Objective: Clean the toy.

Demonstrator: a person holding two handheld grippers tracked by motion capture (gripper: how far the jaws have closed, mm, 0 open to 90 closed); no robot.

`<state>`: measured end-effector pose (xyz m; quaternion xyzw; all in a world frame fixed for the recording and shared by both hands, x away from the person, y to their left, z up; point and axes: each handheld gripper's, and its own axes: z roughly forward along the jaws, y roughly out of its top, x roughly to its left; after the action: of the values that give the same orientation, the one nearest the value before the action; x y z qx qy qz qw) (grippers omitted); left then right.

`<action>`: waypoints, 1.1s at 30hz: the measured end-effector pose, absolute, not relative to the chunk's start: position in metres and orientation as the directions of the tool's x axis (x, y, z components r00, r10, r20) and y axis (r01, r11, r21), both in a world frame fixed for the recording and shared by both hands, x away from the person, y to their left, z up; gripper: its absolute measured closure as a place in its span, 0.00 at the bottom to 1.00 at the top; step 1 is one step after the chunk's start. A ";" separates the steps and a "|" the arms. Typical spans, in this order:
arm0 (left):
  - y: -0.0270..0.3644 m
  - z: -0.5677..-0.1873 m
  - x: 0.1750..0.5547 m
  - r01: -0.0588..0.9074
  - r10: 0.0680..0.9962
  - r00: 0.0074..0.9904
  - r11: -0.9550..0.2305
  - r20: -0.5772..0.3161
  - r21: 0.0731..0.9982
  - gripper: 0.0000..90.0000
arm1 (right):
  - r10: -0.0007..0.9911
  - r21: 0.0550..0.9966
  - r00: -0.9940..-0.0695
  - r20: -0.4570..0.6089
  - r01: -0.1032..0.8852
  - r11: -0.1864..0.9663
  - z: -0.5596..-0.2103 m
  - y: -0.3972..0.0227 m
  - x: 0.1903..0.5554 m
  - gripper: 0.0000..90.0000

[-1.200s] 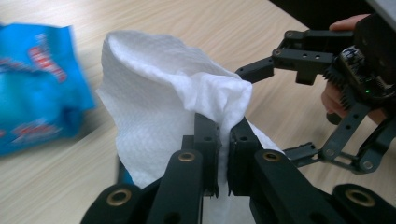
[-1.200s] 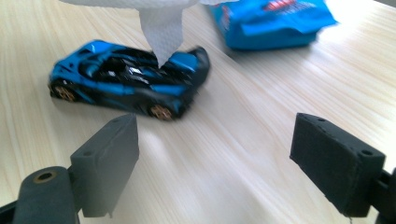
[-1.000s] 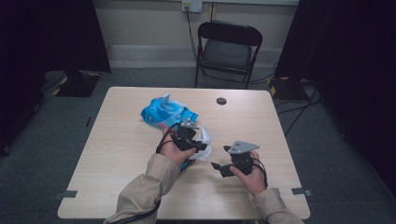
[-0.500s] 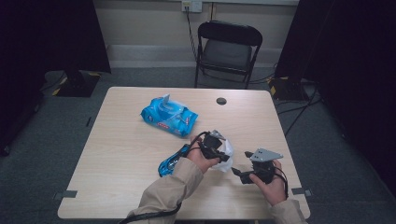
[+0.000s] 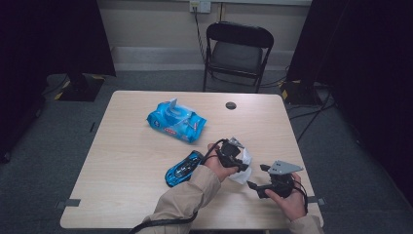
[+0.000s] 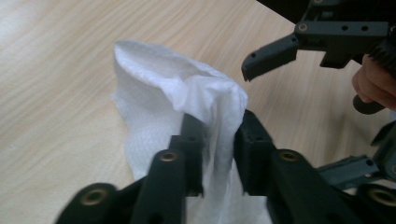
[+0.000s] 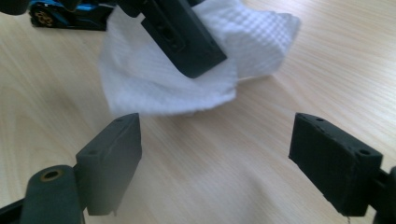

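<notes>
A crumpled white wipe [image 5: 243, 166] lies on the wooden table [image 5: 122, 161], right of a blue toy car [image 5: 183, 168]. My left gripper [image 5: 234, 158] points down onto it. In the left gripper view the wipe [image 6: 159, 88] still stands bunched between the jaws of that gripper [image 6: 218, 123], which have just been opening and now sit apart around it. My right gripper [image 5: 257, 176] hovers just right of the wipe, open. In the right gripper view bare table lies between its fingertips [image 7: 217, 154], and the wipe [image 7: 154, 88] sits beyond them under a left finger [image 7: 182, 37].
A blue pack of wipes [image 5: 176, 122] with its lid flipped up lies at mid-table. A small black disc [image 5: 231, 105] sits near the far edge. A black folding chair [image 5: 237, 48] stands behind the table. Both hands work close to the table's near right corner.
Both hands have moved right and toward the near edge. The left gripper carried the wipe away from the pack, set it on the table, and its jaws have parted.
</notes>
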<state>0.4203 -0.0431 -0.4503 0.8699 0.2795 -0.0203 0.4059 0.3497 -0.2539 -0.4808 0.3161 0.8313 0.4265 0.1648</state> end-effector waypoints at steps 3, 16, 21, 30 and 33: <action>-0.040 -0.450 0.420 0.512 0.475 0.836 -0.495 -0.274 0.703 0.76 | 0.647 0.809 -0.762 0.017 0.390 0.439 -0.483 -0.249 0.351 0.24; -0.025 -0.448 0.420 0.525 0.495 0.821 -0.456 -0.285 0.718 0.75 | 0.579 0.800 -0.809 0.095 0.408 0.440 -0.488 -0.225 0.362 0.48; -0.020 -0.448 0.419 0.534 0.490 0.818 -0.451 -0.301 0.716 0.76 | 0.598 0.805 -0.791 0.131 0.437 0.401 -0.490 -0.218 0.368 0.50; -0.013 -0.447 0.416 0.545 0.487 0.815 -0.459 -0.315 0.702 0.82 | 0.611 0.804 -0.776 0.156 0.459 0.378 -0.489 -0.209 0.375 0.75; -0.010 -0.446 0.417 0.544 0.491 0.813 -0.448 -0.313 0.710 0.81 | 0.591 0.797 -0.791 0.156 0.454 0.398 -0.490 -0.207 0.374 0.90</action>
<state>0.4167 -0.0100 -0.4456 0.8502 0.3043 -0.0306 0.4285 0.3745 -0.2073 -0.4904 0.3140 0.8325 0.4501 0.0761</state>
